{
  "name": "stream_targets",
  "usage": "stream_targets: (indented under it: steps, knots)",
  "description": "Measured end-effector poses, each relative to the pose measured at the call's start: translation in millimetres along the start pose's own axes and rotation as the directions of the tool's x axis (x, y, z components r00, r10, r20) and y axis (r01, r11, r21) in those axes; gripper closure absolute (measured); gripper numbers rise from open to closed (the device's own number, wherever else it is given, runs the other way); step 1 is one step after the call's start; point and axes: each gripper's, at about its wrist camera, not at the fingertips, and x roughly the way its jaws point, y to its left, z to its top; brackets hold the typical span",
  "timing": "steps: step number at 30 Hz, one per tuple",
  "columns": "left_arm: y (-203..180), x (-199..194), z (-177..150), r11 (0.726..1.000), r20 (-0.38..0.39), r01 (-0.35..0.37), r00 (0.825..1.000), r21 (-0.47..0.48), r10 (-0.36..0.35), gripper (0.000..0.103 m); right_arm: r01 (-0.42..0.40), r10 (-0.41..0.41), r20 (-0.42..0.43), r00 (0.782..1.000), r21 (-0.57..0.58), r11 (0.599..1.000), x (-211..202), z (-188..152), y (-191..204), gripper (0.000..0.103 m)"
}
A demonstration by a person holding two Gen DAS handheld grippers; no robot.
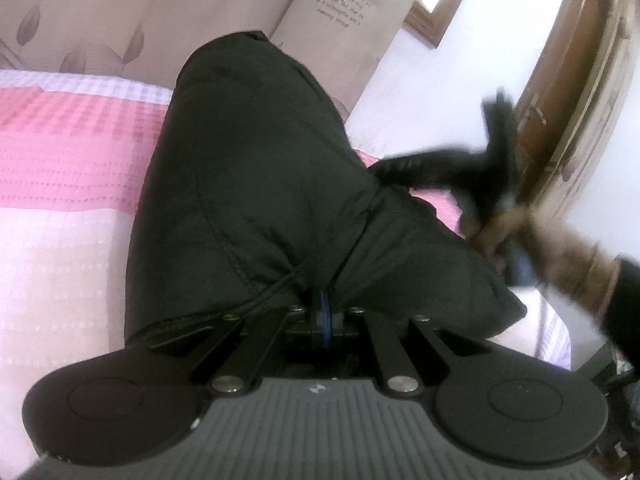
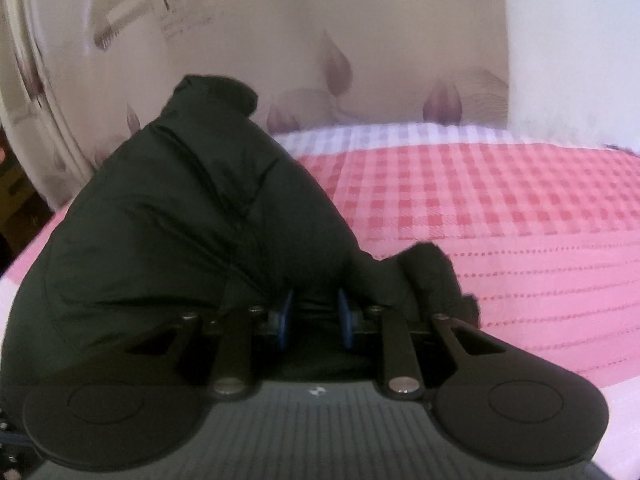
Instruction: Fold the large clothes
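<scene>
A: Where does the left wrist camera look from?
B: It sits right behind its own fingers and looks down at the black coat (image 1: 256, 184), very close.
A: And the right one?
B: Same, but from the other side. Both see the coat (image 2: 180, 216), the pink bed cover (image 1: 68, 152) and the leaf wall.

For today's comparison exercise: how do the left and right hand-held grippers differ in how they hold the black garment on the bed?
The left hand-held gripper has its blue pads nearly together, pinching a thin fold of the black garment; the right hand-held gripper has its pads wider apart, around a thicker bunch. In the left wrist view the left one looks sharp, the right one blurred. Both grip the same garment over the pink checked bedspread.
</scene>
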Motion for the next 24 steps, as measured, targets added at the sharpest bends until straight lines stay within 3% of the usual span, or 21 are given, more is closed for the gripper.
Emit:
stream_targets:
  steps: [2, 3, 7, 9, 11, 16, 19, 24]
  knots:
    - [0, 1, 1, 1.0, -0.003, 0.002, 1.0, -0.002, -0.002, 0.092, 0.07, -0.072, -0.019, 0.997, -0.113, 0.991, -11, 25, 21, 0.079]
    - [1, 1, 1, 1.0, -0.001, 0.003, 1.0, -0.004, -0.003, 0.092, 0.098, -0.094, 0.029, 0.995, -0.207, 0.973, -25, 35, 37, 0.079]
    - [-1, 1, 0, 1.0, 0.001, -0.005, 1.0, -0.004, 0.005, 0.092, 0.015, 0.019, 0.097, 0.995, -0.334, 0.943, -52, 73, 98, 0.079]
    - [1, 0, 0, 1.0, 0.0, 0.002, 1.0, -0.009, -0.002, 0.092, -0.03, 0.06, 0.066, 0.996, -0.386, 0.922, -37, 83, 130, 0.08]
    - [2, 0, 1, 1.0, -0.001, 0.003, 1.0, -0.006, -0.003, 0.092, -0.019, 0.037, 0.035, 0.999, -0.42, 0.907, -9, 89, 150, 0.08]
    - [0, 0, 1, 1.0, 0.009, -0.017, 1.0, 0.005, 0.017, 0.092, 0.009, -0.042, -0.079, 0.996, -0.371, 0.929, 61, 93, 156, 0.081]
    - [2, -1, 0, 1.0, 0.009, -0.004, 1.0, -0.001, 0.004, 0.092, -0.012, -0.04, -0.165, 0.985, -0.308, 0.951, 84, 88, 143, 0.081]
    - [2, -2, -1, 1.0, 0.011, -0.003, 1.0, -0.007, 0.003, 0.092, -0.03, -0.019, -0.184, 0.983, -0.259, 0.965, 97, 77, 131, 0.081]
